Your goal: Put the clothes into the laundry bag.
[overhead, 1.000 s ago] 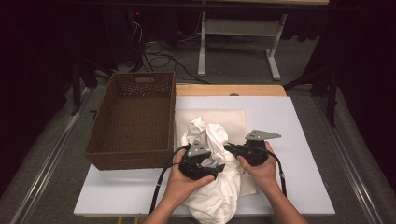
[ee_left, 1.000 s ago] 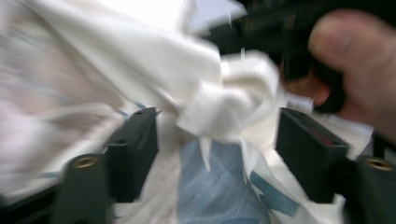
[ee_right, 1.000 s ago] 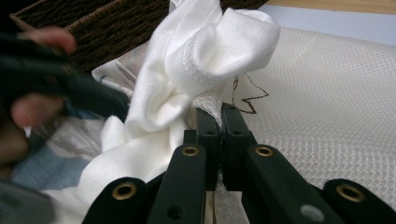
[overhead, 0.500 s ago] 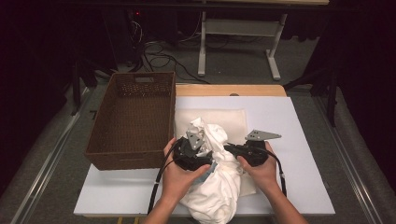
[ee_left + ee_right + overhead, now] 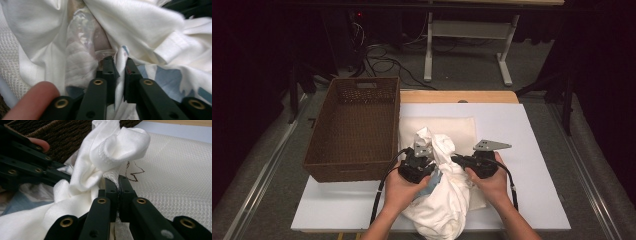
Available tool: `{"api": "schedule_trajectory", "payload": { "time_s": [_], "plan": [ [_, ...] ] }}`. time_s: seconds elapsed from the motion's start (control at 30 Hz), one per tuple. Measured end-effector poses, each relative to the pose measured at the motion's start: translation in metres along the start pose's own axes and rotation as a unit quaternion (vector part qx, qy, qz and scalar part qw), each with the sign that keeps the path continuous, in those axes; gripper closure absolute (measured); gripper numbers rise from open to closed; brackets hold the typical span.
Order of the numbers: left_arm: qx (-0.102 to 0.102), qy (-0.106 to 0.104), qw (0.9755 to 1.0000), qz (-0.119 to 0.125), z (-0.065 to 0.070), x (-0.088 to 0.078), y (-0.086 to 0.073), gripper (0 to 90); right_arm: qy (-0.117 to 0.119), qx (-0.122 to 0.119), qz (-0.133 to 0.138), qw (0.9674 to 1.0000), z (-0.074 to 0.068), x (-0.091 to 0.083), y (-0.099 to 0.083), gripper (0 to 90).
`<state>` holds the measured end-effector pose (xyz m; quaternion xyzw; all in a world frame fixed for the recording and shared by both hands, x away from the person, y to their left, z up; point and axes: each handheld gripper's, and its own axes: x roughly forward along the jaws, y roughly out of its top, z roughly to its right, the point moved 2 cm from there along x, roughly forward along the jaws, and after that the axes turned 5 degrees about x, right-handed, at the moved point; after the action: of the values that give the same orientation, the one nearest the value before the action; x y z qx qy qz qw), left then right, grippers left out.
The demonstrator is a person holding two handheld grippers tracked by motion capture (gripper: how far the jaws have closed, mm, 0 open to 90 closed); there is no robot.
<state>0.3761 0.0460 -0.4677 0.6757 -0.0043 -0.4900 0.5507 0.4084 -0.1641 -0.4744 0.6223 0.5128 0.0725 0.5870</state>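
Two forearms enter from bottom edge of high view, hands angled inward toward each other. White rectangular tabletop (image 5: pixel 532 150) carries brown woven wicker basket (image 5: pixel 354 127) at left, pale mesh mat (image 5: pixel 462 127) beside it. Crumpled white cloth garment with pale blue print (image 5: pixel 442 200) bunched on mat and front table edge, between hands. Left gripper (image 5: pixel 428 165): jaws just closed, now clamped on fold of garment (image 5: pixel 120 57). Right gripper (image 5: pixel 457 161): jaws pinched tight on garment edge (image 5: pixel 110 176).
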Motion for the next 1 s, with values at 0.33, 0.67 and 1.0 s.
{"api": "schedule_trajectory", "payload": {
  "time_s": [0.33, 0.67, 1.0],
  "plan": [
    [0.109, -0.125, 0.9861, 0.014, 0.038, -0.007, 0.009, 86.4, 0.003, 0.014, 0.014, 0.9998, 0.003, -0.004, 0.002, 89.2],
    [0.091, -0.059, 0.9932, -0.043, 0.034, 0.04, 0.002, 81.3, 0.018, 0.006, 0.021, 0.9996, -0.008, -0.007, 0.007, 89.3],
    [0.047, -0.108, 0.9883, 0.096, 0.02, -0.01, 0.013, 46.4, 0.014, 0.02, 0.025, 0.9994, 0.003, -0.01, 0.006, 89.3]
  ]
}}
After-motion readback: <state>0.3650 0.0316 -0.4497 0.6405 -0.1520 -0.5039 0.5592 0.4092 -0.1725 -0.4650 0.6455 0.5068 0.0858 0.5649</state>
